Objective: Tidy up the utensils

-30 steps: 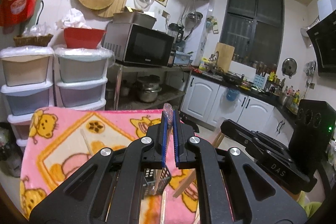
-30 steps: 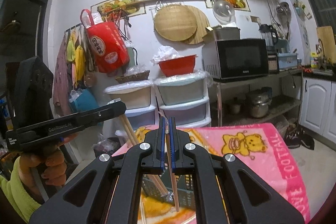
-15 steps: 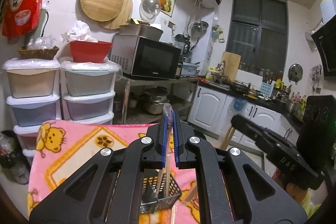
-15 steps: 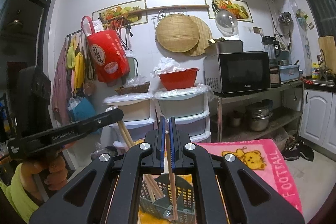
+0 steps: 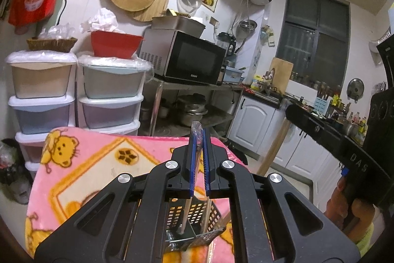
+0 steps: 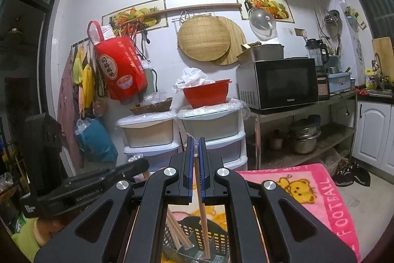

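Note:
My left gripper [image 5: 199, 139] is shut on a wooden chopstick [image 5: 185, 216] with a clear wrapped top. Its lower end stands in a dark perforated utensil basket [image 5: 197, 233] on the pink blanket [image 5: 98, 164]. My right gripper [image 6: 195, 147] is shut on another wooden chopstick [image 6: 204, 216], whose tip reaches down into the same basket [image 6: 216, 238]. Other chopsticks [image 6: 178, 236] lean inside the basket at the left. The right gripper also shows in the left wrist view [image 5: 320, 127], and the left gripper shows in the right wrist view [image 6: 98, 181].
Stacked plastic drawers [image 6: 209, 130] with a red bowl [image 6: 205, 93] stand behind the blanket. A steel rack [image 6: 303, 120] carries a microwave [image 6: 280, 83] and pots. White kitchen cabinets [image 5: 258, 120] run along the right.
Both grippers have risen and tilted over the basket, which now lies directly below the fingers. The chopstick ends now stand inside the basket compartments.

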The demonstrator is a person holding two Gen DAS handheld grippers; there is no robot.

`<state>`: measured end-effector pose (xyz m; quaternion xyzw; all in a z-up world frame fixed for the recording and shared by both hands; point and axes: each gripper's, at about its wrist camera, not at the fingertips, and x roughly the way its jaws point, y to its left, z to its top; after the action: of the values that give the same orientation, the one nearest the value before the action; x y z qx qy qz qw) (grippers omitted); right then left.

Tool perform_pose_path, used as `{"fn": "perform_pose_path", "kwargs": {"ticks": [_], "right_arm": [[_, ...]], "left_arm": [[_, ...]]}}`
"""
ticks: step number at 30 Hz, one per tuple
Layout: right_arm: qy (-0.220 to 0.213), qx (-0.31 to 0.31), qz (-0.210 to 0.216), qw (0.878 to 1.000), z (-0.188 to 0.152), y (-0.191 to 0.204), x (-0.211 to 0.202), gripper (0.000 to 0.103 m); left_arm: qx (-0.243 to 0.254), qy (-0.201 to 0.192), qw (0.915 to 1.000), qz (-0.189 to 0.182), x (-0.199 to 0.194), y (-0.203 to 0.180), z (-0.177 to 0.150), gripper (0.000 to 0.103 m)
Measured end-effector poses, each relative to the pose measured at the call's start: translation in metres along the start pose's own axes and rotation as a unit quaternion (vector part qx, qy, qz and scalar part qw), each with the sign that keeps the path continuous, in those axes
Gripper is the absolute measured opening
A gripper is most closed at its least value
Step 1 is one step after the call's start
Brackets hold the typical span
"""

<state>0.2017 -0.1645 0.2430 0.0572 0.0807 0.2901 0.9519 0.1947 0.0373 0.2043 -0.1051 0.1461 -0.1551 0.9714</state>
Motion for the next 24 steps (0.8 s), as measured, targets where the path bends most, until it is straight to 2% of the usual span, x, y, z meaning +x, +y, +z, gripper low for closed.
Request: {"fn": "perform_pose_path", "kwargs": {"ticks": [15,24], "right_arm": [[-0.001,0.023,-0.010,1.000,-0.018,-0.014,0.026,0.004],[0.003,0.024,-0.018,1.000,-0.032,-0.019,0.033,0.004]], "left_arm": [[-0.028,0.017,0.9995,-0.007,0.028,0.010,-0.032,0.003],[-0.026,0.023,0.9994,0.002,0.036,0.012,-0.050,0.003]]}}
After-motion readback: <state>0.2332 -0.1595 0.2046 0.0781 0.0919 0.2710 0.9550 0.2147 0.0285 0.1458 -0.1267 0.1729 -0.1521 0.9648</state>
